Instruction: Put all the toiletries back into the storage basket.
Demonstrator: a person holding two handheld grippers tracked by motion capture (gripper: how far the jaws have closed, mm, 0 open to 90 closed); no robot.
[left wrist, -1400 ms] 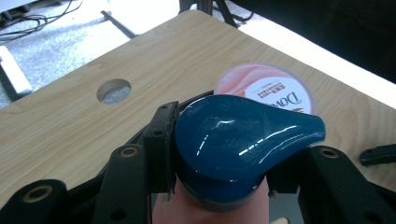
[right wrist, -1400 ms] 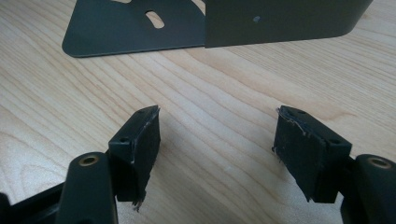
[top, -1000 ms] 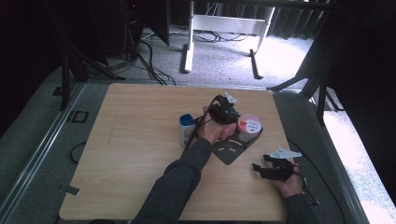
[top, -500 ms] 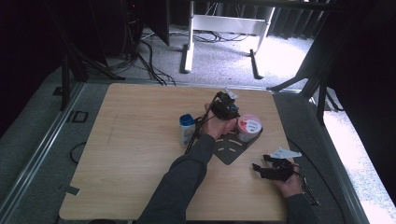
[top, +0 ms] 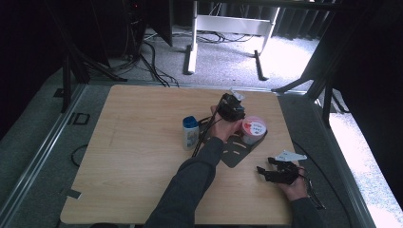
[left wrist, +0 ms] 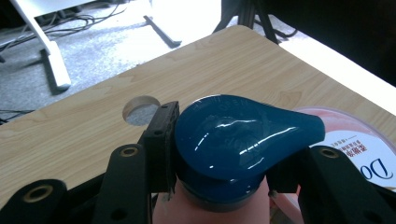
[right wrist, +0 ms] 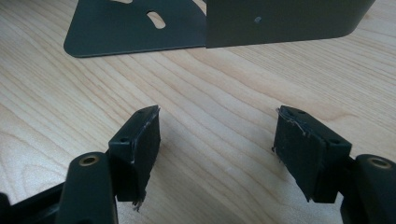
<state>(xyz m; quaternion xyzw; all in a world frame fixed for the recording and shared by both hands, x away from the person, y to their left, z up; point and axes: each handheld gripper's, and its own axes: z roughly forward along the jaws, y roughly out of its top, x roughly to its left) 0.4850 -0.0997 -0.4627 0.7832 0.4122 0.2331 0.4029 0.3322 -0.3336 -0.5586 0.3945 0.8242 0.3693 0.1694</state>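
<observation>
The left gripper (left wrist: 219, 186), jaws clamped on the blue cap (left wrist: 243, 140) of a bottle near the table's (top: 142, 142) far right corner beside the pink tub (top: 253, 129), steadies it, while the right gripper (right wrist: 217, 154) rests open-jawed and empty near the right edge.

The pink tub's white lid label (left wrist: 362, 154) reads "Do" beside small unreadable characters.

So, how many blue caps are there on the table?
2. One tops the white bottle standing left of the bookend. The other blue cap sits gripped in the left gripper, beside the pink tub. None seem hidden.
</observation>
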